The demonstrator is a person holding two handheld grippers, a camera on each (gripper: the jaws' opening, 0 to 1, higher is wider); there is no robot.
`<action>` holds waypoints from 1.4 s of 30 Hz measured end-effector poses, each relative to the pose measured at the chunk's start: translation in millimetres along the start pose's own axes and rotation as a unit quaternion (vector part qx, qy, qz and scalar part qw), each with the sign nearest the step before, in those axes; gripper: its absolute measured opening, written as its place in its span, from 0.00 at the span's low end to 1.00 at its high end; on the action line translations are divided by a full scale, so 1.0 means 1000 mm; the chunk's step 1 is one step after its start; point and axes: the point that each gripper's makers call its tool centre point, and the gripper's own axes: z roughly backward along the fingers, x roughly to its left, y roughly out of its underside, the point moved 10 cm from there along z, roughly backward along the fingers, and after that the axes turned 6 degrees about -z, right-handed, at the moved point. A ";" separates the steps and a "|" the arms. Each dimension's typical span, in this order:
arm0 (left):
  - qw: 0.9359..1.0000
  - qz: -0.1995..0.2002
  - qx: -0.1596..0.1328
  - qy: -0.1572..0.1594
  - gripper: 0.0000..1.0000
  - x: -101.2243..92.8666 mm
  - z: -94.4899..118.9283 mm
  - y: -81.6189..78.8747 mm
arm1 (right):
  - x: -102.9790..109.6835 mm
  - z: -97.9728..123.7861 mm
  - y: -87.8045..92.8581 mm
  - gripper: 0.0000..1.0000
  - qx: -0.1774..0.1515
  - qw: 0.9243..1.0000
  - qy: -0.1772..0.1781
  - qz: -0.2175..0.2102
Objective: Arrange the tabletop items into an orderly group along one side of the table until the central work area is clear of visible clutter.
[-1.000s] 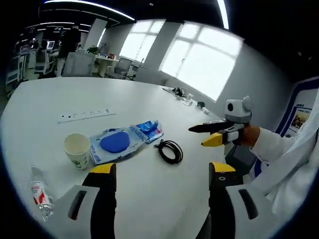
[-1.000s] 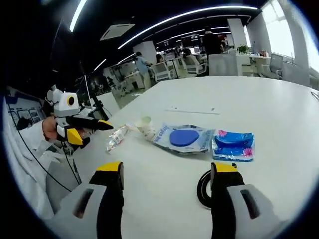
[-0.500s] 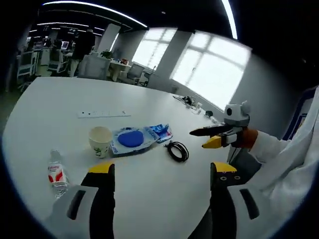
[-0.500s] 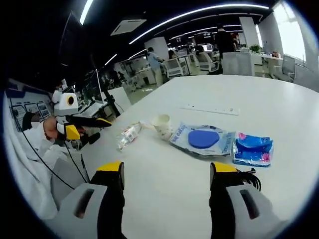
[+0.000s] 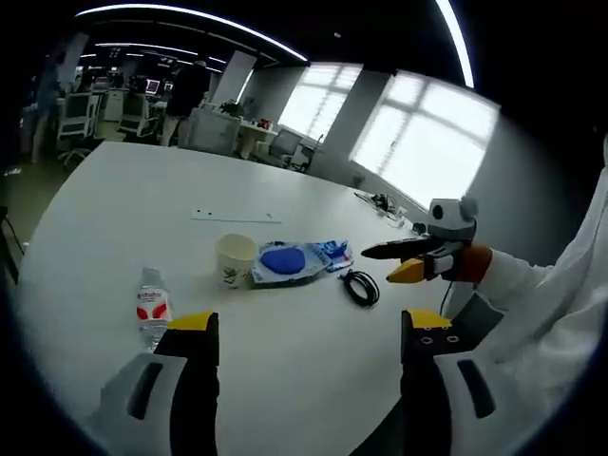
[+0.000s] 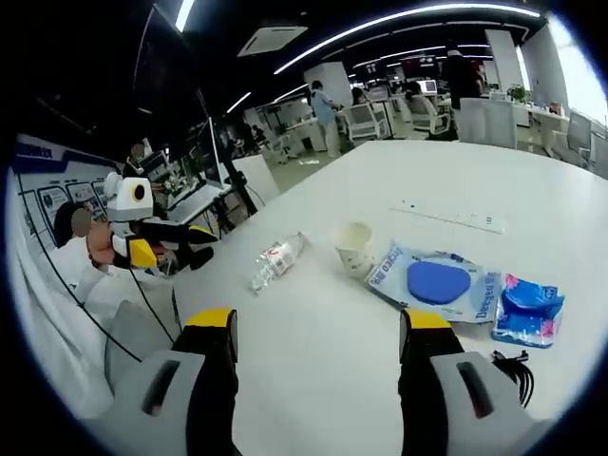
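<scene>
cup (image 5: pixel 236 259) upright | bottle (image 5: pixel 151 311) lying | both grippers spread, empty

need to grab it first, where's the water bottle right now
The water bottle lies on its side on the white table, at the left end of the row in the left gripper view, beside the paper cup; it shows in the right gripper view too.
</scene>
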 end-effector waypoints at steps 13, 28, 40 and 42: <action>0.999 0.023 -0.014 -0.027 0.79 0.023 0.028 0.009 | 0.028 -0.052 -0.017 0.67 0.020 0.998 -0.057 0.011; 0.999 0.031 -0.017 -0.037 0.78 0.043 0.042 0.014 | 0.055 -0.117 -0.034 0.66 0.030 0.995 -0.097 0.000; 0.998 0.042 -0.025 -0.046 0.77 0.062 0.048 0.023 | 0.061 -0.176 -0.044 0.65 0.016 0.995 -0.089 -0.048; 0.998 0.044 -0.025 -0.045 0.76 0.064 0.047 0.025 | 0.062 -0.186 -0.044 0.65 0.011 0.995 -0.084 -0.053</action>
